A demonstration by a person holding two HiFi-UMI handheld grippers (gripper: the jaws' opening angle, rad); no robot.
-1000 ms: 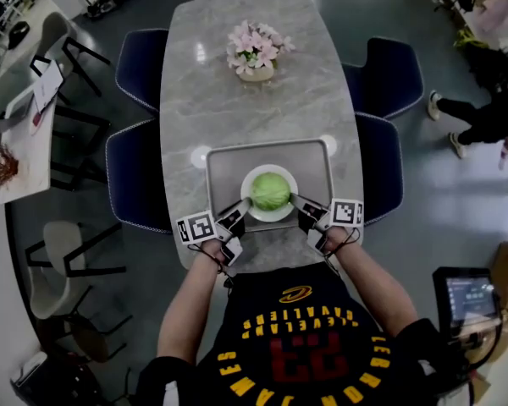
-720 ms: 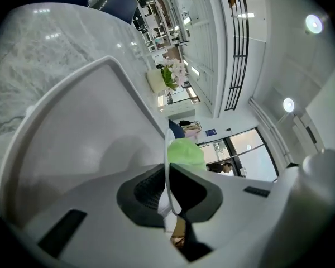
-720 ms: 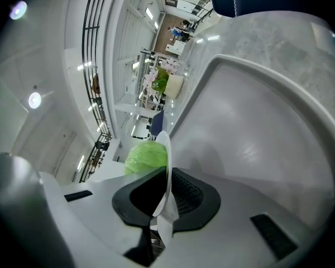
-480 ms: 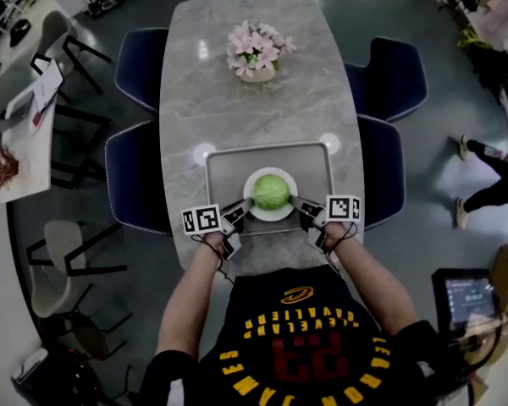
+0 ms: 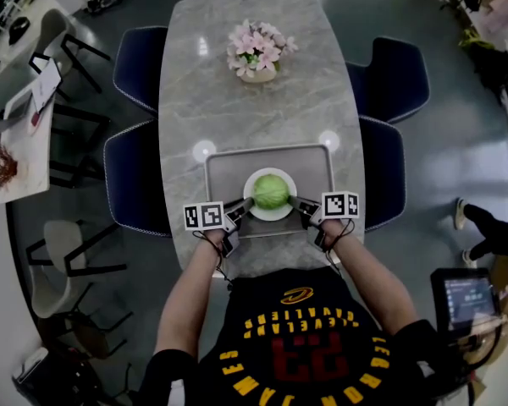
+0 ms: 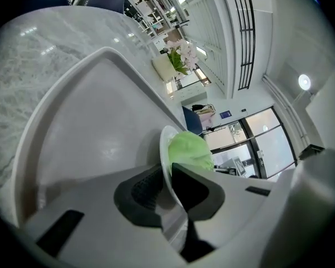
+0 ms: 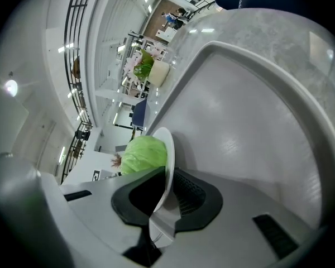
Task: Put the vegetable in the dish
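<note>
Green cabbage (image 5: 271,190) sits in the white dish (image 5: 271,217), on a tray (image 5: 229,163) on the tabletop (image 5: 245,100), seen from the head. Left gripper view: left claw (image 6: 168,186) clenched on the dish rim. Right gripper view: right claw (image 7: 166,191) likewise. Placing looks done.

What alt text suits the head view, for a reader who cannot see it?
From above: a left hand-held gripper and a right hand-held gripper each clamp the rim of a white dish holding a green cabbage. The dish is over a grey tray on a marble table, flowers at its far end.
</note>
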